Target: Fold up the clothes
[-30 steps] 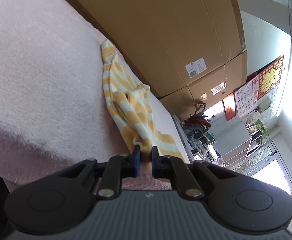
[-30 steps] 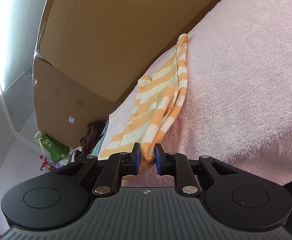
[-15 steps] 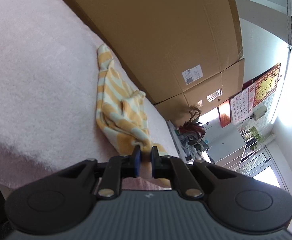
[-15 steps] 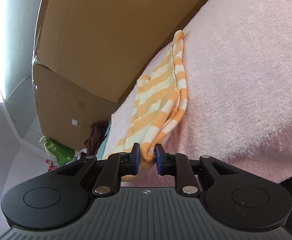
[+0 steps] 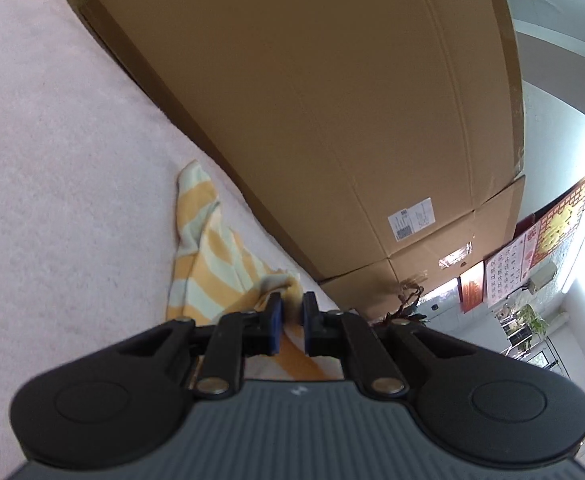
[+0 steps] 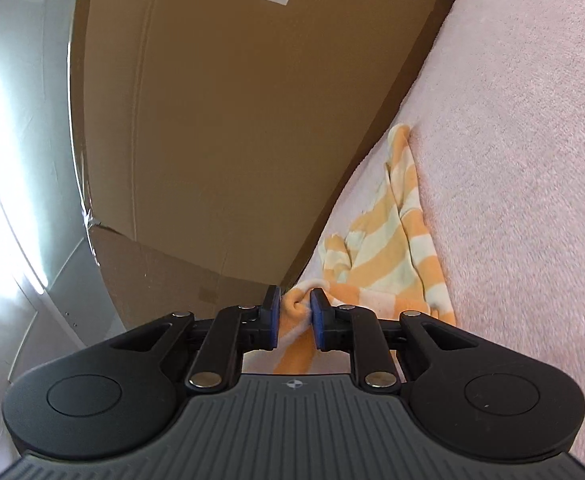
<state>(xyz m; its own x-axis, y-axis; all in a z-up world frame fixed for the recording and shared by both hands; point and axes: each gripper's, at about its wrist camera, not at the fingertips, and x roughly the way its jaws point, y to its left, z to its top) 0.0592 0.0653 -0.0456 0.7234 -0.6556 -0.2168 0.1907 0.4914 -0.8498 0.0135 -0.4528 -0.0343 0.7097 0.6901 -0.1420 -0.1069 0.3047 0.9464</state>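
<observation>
An orange-and-pale-striped garment (image 5: pixel 212 264) lies bunched on a pink fleece blanket (image 5: pixel 60 184), its far end near the cardboard box. My left gripper (image 5: pixel 291 312) is shut on one near corner of the cloth, which passes between the blue pads and trails under the gripper body. In the right wrist view the same striped garment (image 6: pixel 392 256) stretches away along the blanket (image 6: pixel 532 160). My right gripper (image 6: pixel 295 307) is shut on a rolled orange fold of its near edge.
A tall cardboard box (image 5: pixel 332 100) stands against the blanket's far edge and fills the background in both views (image 6: pixel 232 120). Beyond it in the left wrist view are a wall calendar (image 5: pixel 508 276), red wall decorations, potted plants and a bright window.
Both grippers have carried their held corners toward the cardboard box, so the garment looks shorter and more bunched, and the box looms larger. The right view has rolled.
</observation>
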